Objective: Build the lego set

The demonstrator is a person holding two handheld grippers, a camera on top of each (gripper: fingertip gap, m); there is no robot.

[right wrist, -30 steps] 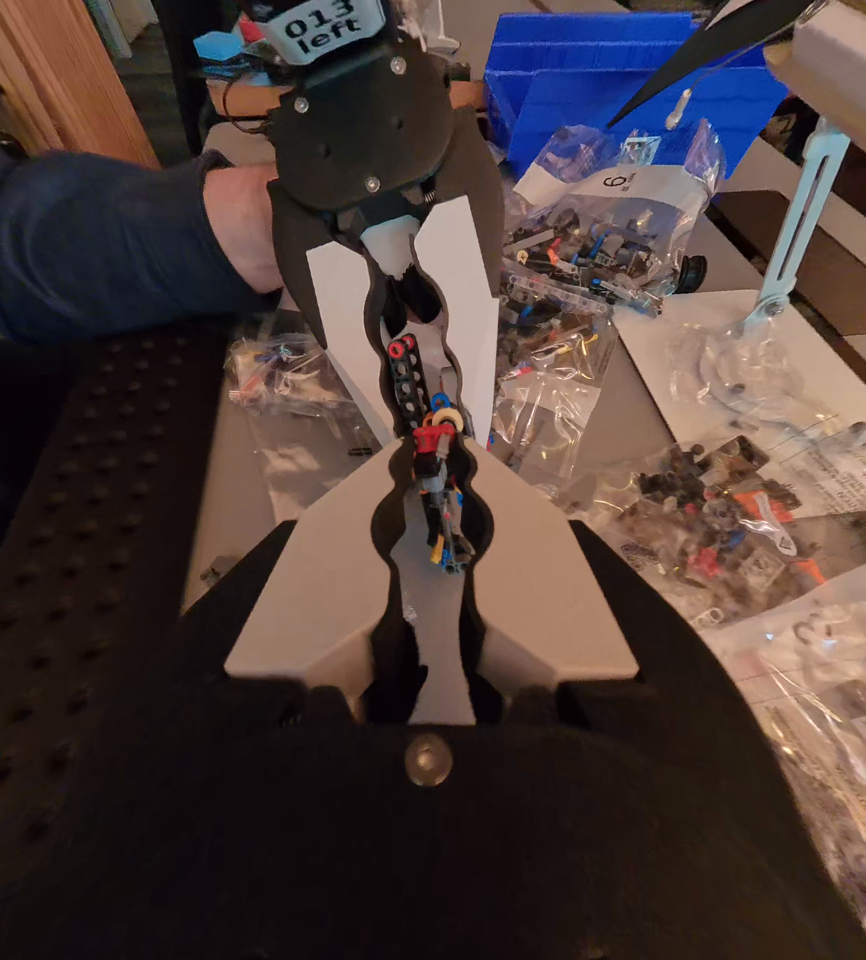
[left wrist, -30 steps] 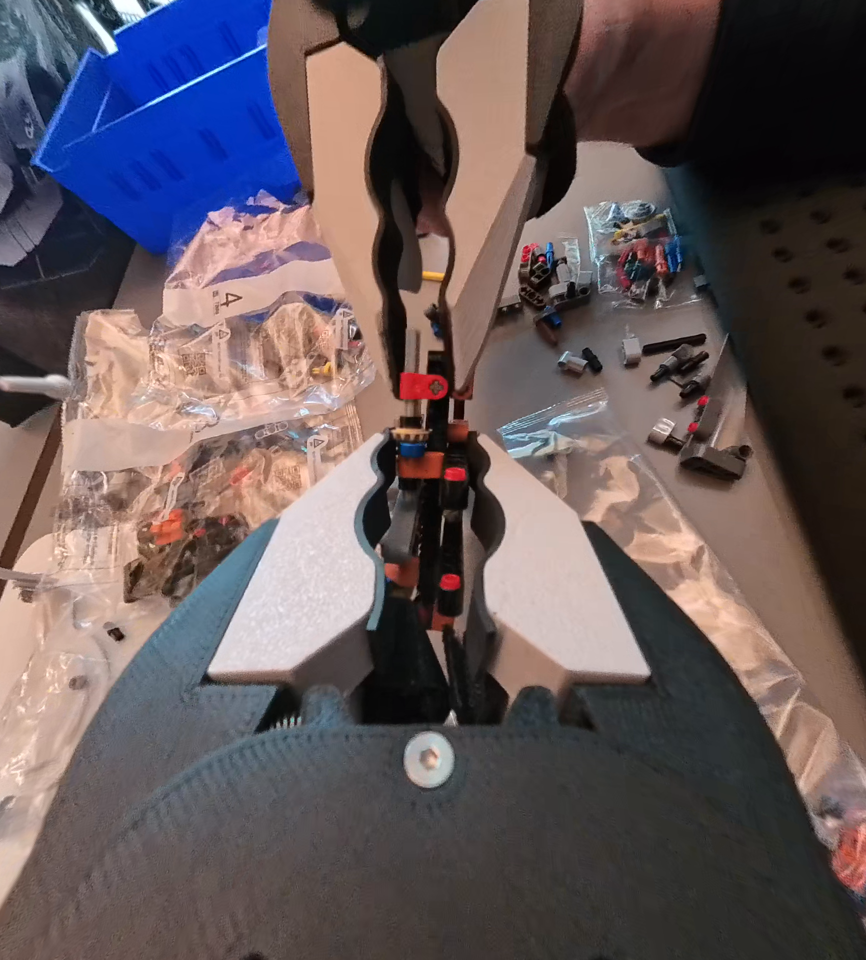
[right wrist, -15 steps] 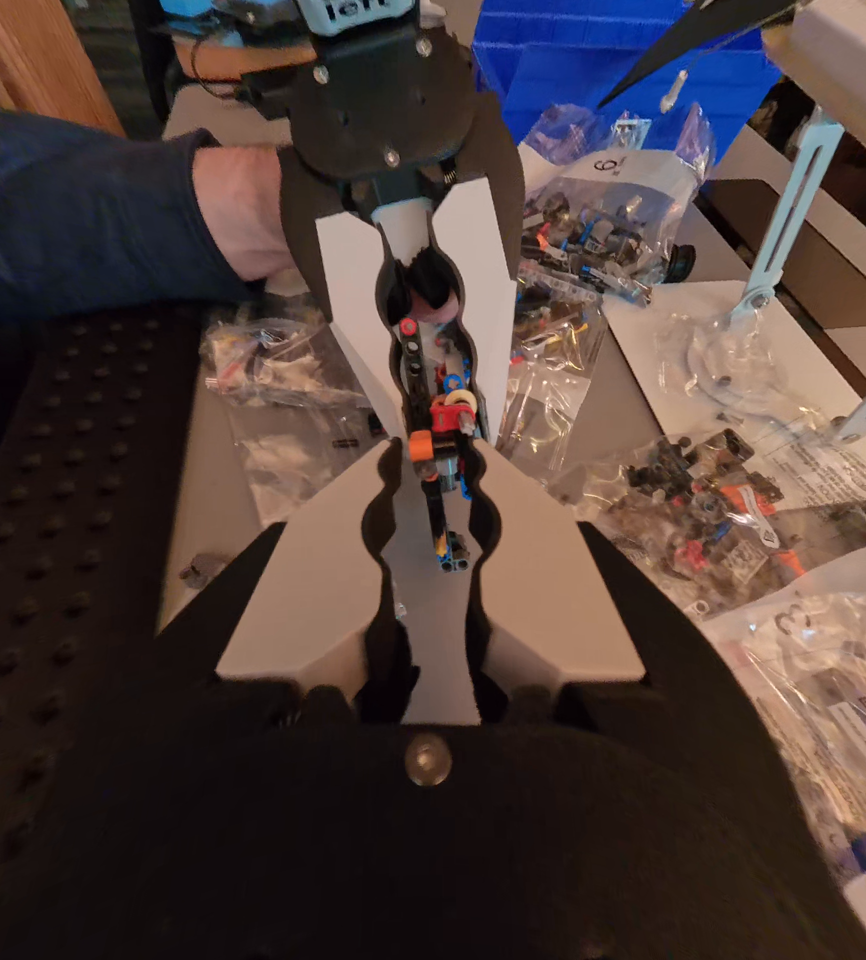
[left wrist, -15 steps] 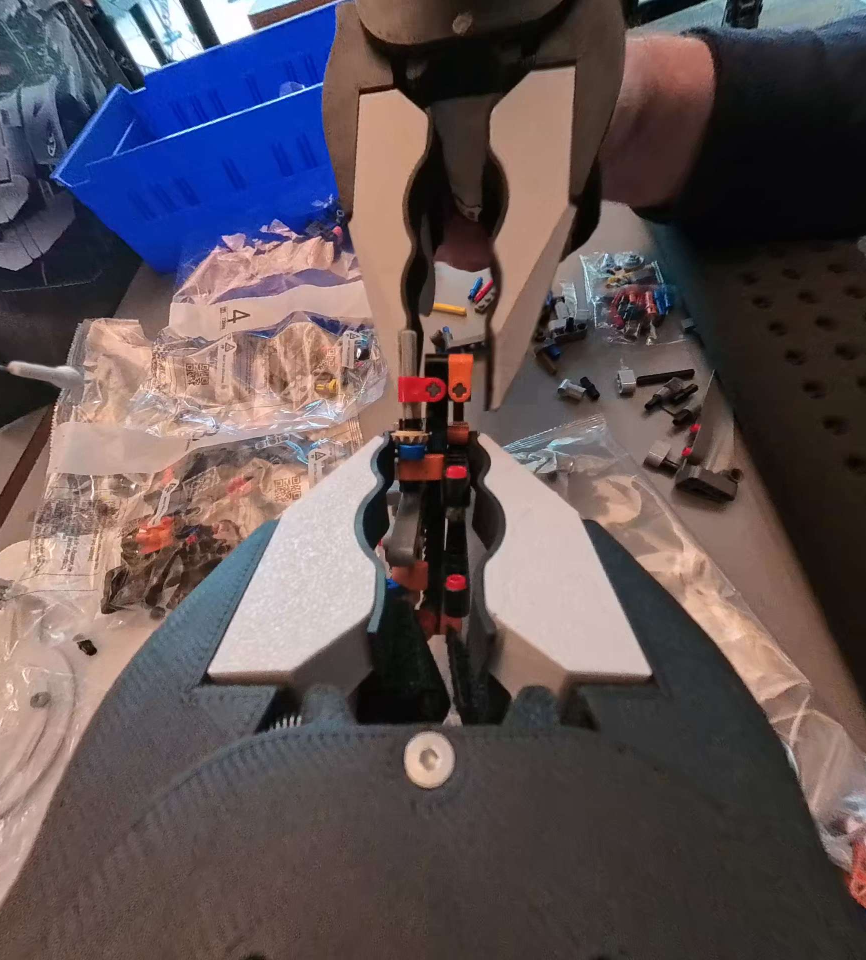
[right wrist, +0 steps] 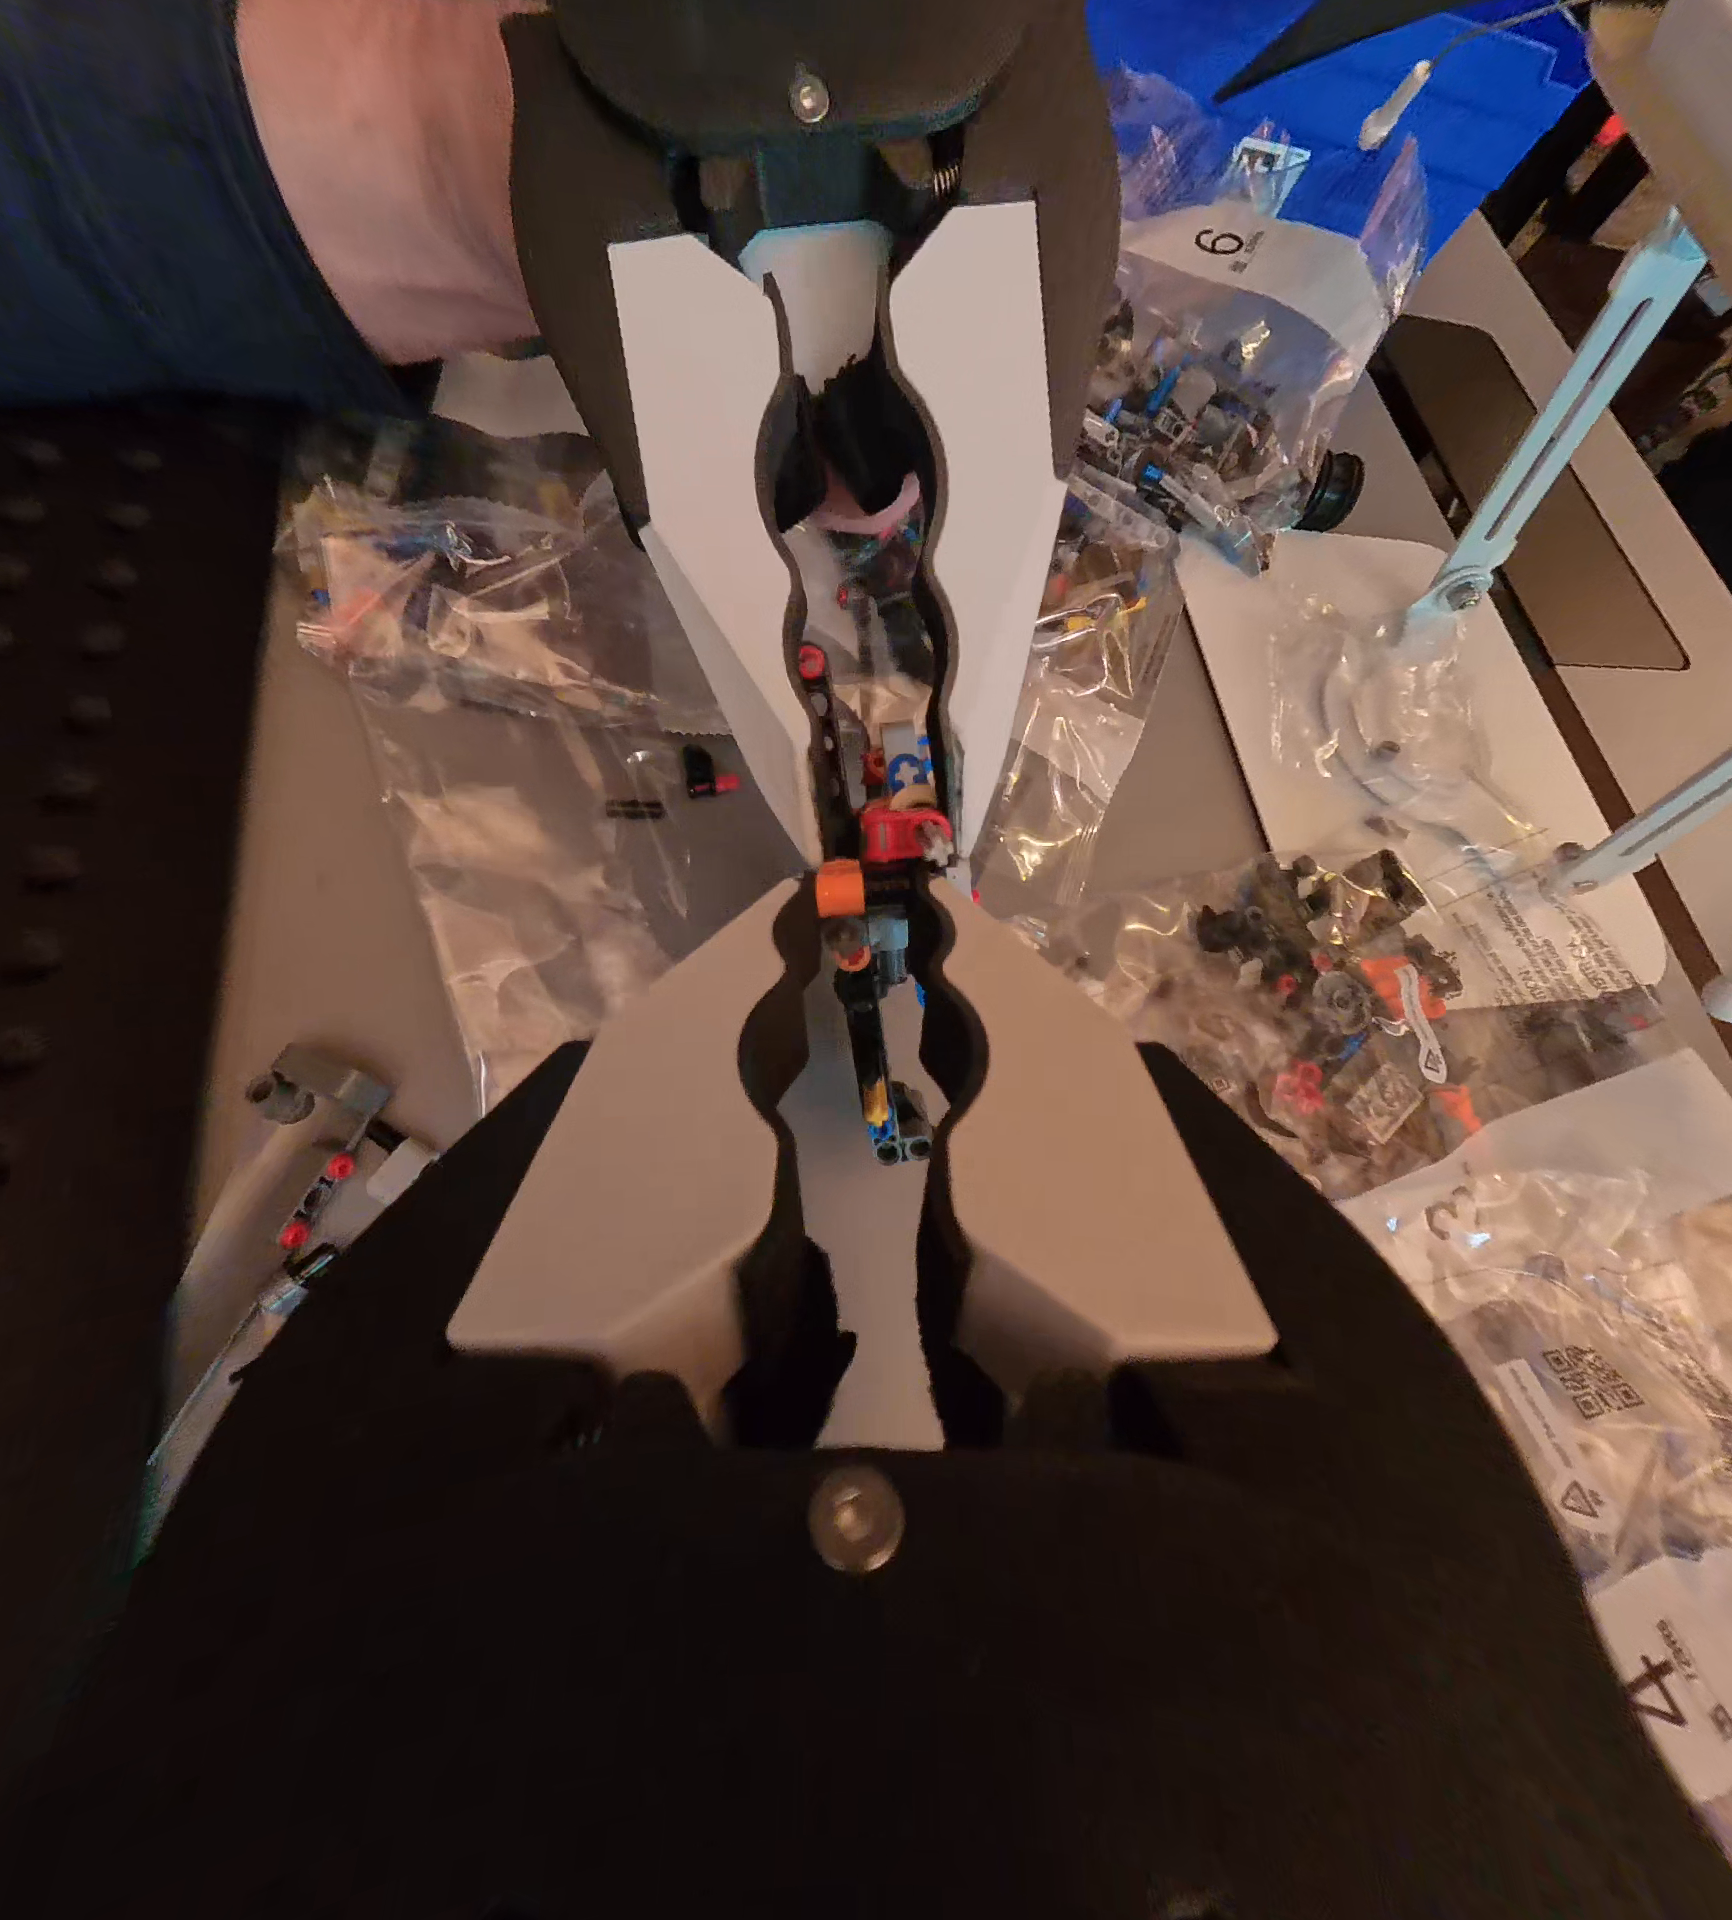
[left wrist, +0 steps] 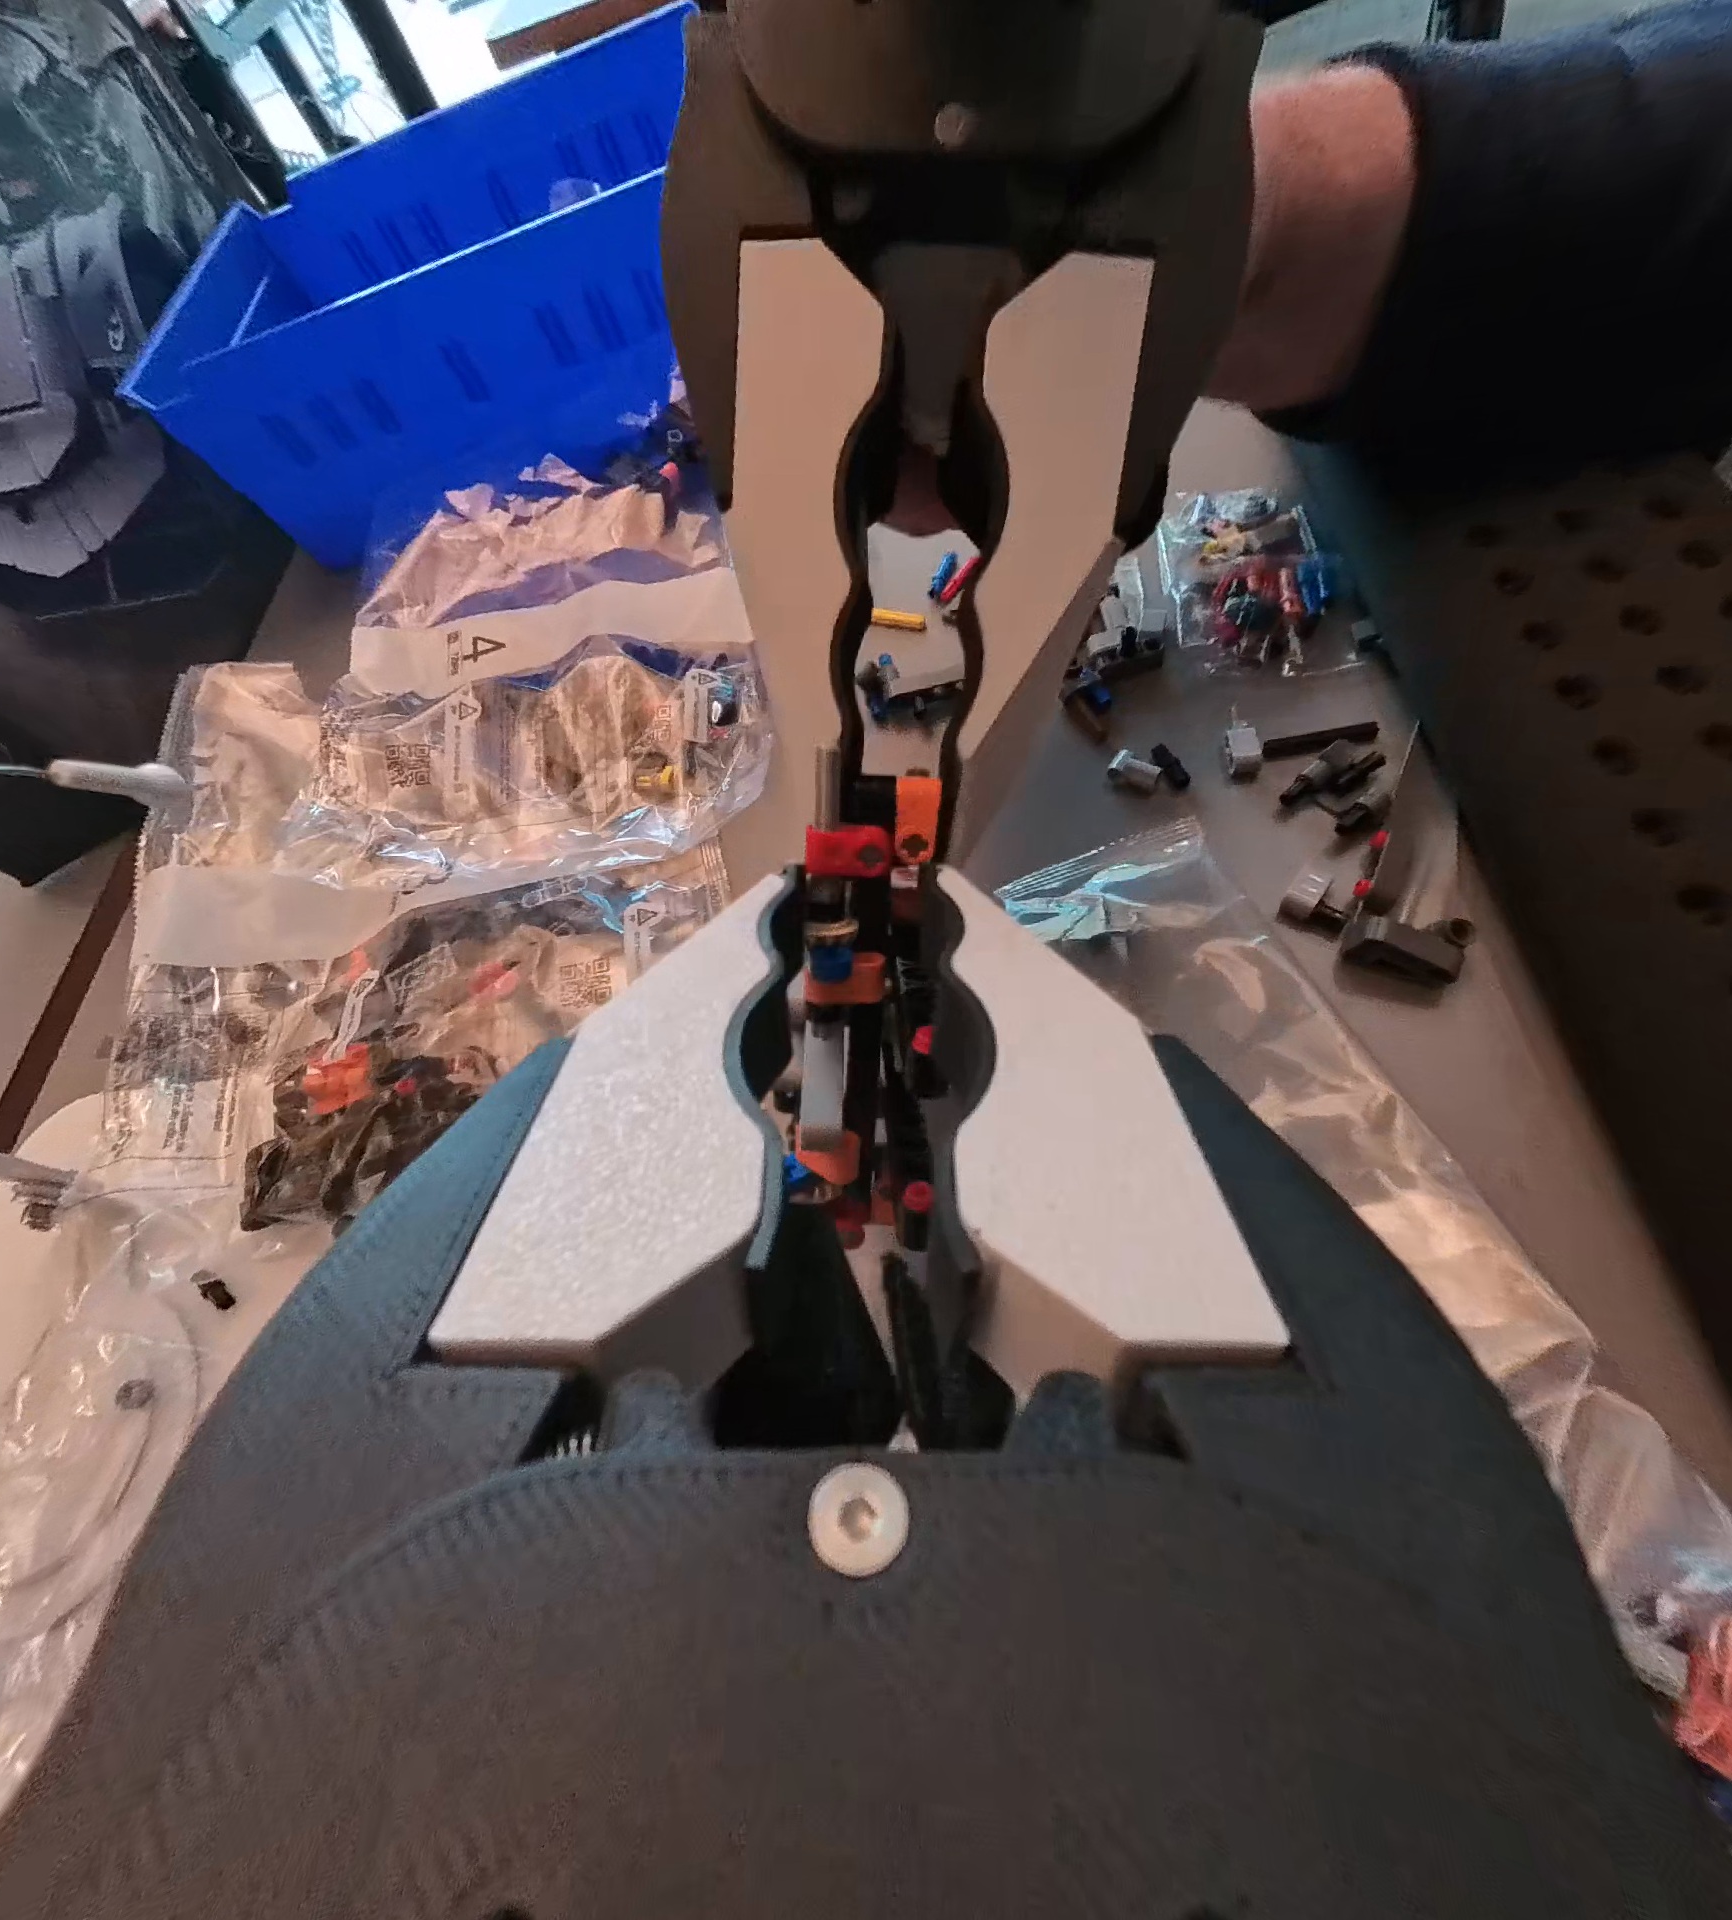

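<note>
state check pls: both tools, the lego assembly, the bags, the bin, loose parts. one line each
left tool: shut on lego assembly
right tool: shut around the assembly's far end, orange piece at its tips
lego assembly: held off the table, tip to tip between both tools
numbered bags: lying flat, parts still inside
blue bin: upright, contents not visible
loose parts: scattered on table

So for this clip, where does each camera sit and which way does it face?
Left wrist view: sits on the left tool, facing along its fingers over the bagged parts toward the blue bin; the opposite sleeve shows.
Right wrist view: sits on the right tool, facing the left tool tip to tip.
Shared: the lego assembly clamped in both.
</note>
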